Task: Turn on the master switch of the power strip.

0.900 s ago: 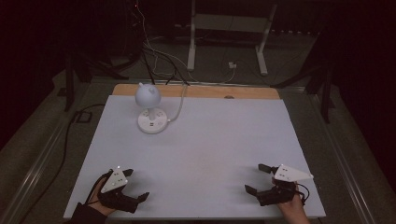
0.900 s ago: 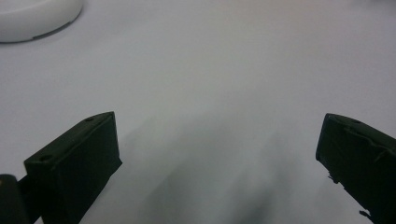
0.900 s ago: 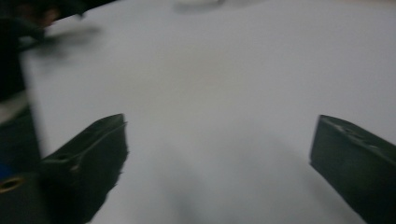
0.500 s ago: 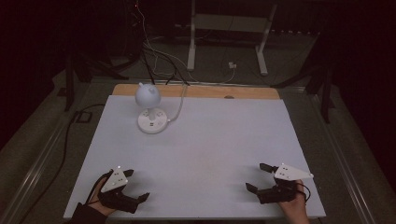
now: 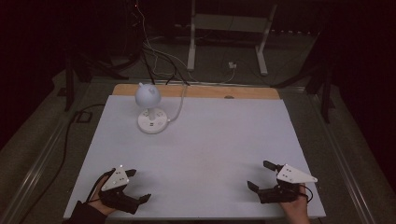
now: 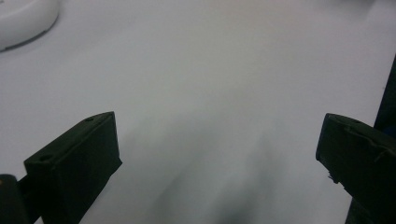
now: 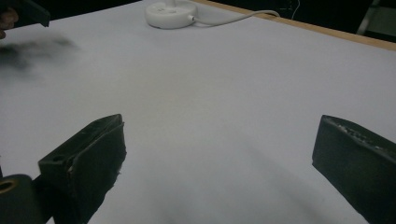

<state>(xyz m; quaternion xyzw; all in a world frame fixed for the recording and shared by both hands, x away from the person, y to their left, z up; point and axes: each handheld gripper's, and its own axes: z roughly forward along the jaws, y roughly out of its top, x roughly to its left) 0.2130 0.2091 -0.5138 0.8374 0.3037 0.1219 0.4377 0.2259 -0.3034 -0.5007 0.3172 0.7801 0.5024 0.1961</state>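
Note:
A small white desk lamp [image 5: 150, 105] with a round head and a disc base [image 7: 171, 12] stands at the far left of the white table top [image 5: 210, 140]; its cord runs off the back edge. My left gripper [image 5: 138, 185] rests near the front left corner, jaws wide apart with nothing between them; in the left gripper view [image 6: 219, 154] only bare table lies between the jaws. My right gripper [image 5: 260, 175] sits near the front right corner, open too, with bare table between its jaws [image 7: 219, 158]. The lamp's base edge [image 6: 23, 21] shows at the upper left of the left gripper view.
A wooden strip [image 5: 196, 91] borders the table's far edge. Behind it are cables [image 5: 159, 56] on the floor and a metal stand [image 5: 229, 37]. The surroundings are dark. A black cable [image 5: 70, 135] runs along the floor at the left.
Both hands have shifted only slightly near the front edge. Both grippers stay open; the lamp has not moved.

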